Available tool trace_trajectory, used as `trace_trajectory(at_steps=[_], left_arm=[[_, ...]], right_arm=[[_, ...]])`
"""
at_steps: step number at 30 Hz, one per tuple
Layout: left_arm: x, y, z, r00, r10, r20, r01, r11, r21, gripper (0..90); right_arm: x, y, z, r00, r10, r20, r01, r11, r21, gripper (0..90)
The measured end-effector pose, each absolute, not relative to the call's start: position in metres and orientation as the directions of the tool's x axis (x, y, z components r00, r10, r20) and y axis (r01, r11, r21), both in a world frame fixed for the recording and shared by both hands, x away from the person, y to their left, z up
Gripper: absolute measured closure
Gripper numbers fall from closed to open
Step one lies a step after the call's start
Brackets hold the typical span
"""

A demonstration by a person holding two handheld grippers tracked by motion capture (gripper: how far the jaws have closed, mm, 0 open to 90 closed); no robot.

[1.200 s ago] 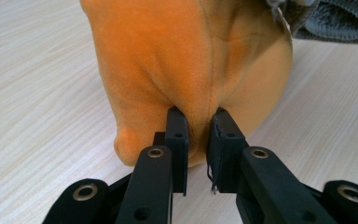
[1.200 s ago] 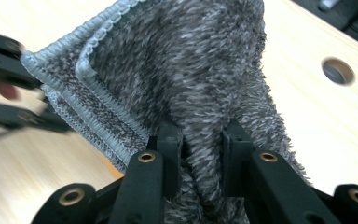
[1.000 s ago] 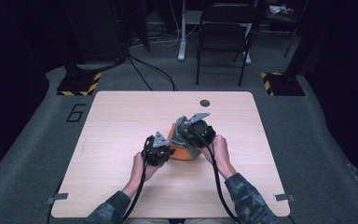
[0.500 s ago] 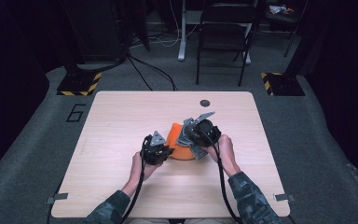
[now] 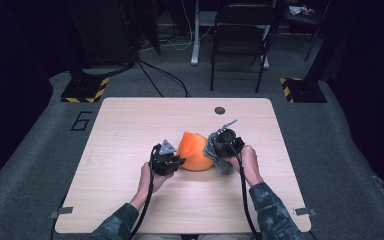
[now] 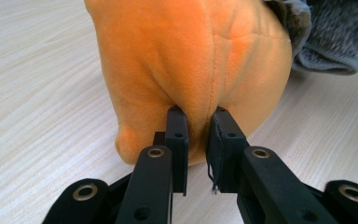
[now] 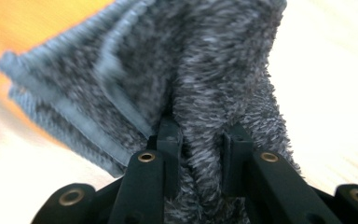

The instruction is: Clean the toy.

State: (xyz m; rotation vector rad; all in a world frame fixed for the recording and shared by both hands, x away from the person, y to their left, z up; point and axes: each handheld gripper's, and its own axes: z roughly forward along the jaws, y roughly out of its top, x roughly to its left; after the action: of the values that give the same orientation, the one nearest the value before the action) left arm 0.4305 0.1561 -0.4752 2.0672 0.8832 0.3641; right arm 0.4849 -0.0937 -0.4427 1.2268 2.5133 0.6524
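One orange plush (image 5: 194, 150) and one grey cloth (image 5: 214, 152) at mid table (image 5: 130, 125), touching. Two grippers: left gripper (image 6: 196, 125) pinching a fold of plush, right gripper (image 7: 199, 133) clamped on the cloth. One dark disc (image 5: 220, 110) near far edge.

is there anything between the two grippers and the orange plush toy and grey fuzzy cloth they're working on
Nothing visible. The left gripper is already pinched on a fold of the orange plush toy, and the right gripper is clamped on the grey fuzzy cloth lying against that toy.
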Motion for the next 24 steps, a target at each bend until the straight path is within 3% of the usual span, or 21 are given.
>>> trace_trajectory(at_steps=[13,18,24], left_arm=[[0.433,0.158,-0.478,0.703,0.707,-0.069,0.473,-0.393,0.789,79.1],[0.434,0.161,-0.478,0.698,0.711,-0.085,0.483,-0.38,0.789,79.0],[0.434,0.162,-0.478,0.697,0.71,-0.101,0.488,-0.366,0.793,79.0]], right_arm=[[0.497,-0.096,-0.486,-0.582,0.813,-0.022,0.724,0.53,0.442,73.2],[0.494,-0.098,-0.467,-0.58,0.812,-0.07,0.711,0.546,0.444,73.3],[0.483,-0.101,-0.424,-0.581,0.811,-0.065,0.662,0.518,0.541,73.2]])
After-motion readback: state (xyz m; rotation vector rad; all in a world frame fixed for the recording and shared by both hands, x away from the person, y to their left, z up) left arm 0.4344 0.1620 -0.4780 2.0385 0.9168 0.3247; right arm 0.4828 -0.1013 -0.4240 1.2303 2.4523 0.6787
